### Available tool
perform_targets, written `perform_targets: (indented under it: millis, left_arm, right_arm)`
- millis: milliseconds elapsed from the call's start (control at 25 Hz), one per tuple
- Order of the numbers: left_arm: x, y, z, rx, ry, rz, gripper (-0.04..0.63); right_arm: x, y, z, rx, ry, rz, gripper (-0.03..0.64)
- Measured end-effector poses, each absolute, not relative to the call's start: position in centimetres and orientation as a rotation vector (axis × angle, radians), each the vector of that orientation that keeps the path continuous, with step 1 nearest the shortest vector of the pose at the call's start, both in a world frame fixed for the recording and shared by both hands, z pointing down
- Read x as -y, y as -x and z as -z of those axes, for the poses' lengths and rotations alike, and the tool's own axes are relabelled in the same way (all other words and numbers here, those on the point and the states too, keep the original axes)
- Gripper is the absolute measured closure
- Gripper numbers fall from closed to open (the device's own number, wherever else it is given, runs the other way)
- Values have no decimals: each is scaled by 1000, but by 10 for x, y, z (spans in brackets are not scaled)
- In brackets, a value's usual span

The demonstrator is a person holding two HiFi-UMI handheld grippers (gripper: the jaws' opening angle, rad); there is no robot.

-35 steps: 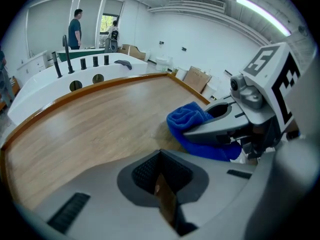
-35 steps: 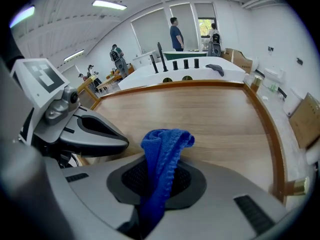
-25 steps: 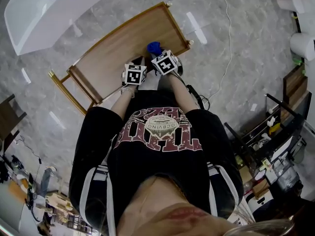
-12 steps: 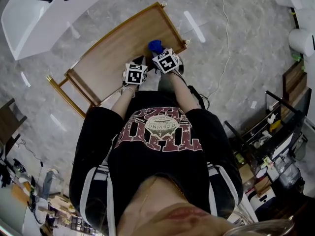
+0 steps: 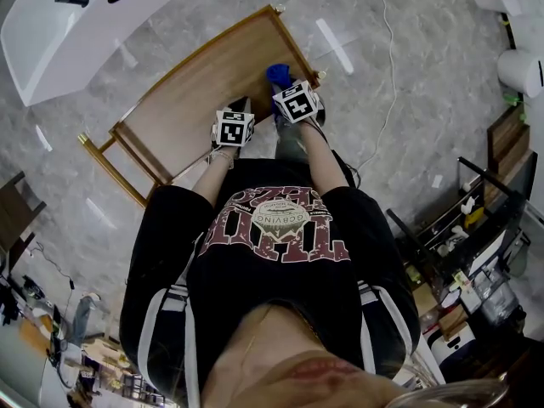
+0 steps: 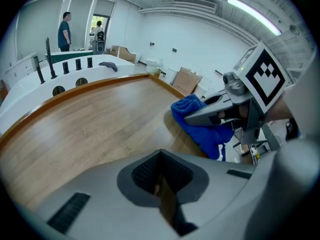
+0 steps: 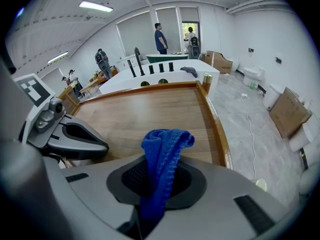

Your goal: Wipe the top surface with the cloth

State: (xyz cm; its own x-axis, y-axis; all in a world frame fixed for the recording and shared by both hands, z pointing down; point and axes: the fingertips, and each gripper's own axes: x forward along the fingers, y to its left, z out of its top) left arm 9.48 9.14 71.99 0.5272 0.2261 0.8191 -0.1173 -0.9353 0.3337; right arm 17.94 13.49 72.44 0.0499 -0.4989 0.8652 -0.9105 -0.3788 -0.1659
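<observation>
We hold the left gripper over the wooden bench. Its fingers are pressed together with nothing between them, and bare wood stretches ahead of them. Just to the right of those fingers is our right gripper, near the bench's right rim. Its fingers are clamped on the blue cloth, which rises from between them as a bunched fold and curls over just ahead of the tips. In the left gripper view the cloth also hangs below the right fingers towards the wood, though we cannot tell whether it touches. Beyond both pairs of fingers, past the bench's far rim, stands a white tub. Grey marble floor lies to the right of the right fingers.
</observation>
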Motion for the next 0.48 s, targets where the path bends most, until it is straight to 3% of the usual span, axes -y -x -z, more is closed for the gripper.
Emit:
perform_targets:
  millis: [480]
  left_arm:
    - [-94, -103, -724, -100, -2422, -1364, 551]
  right_arm:
    - [-155, -209, -717, 1329, -1922, -1272, 560]
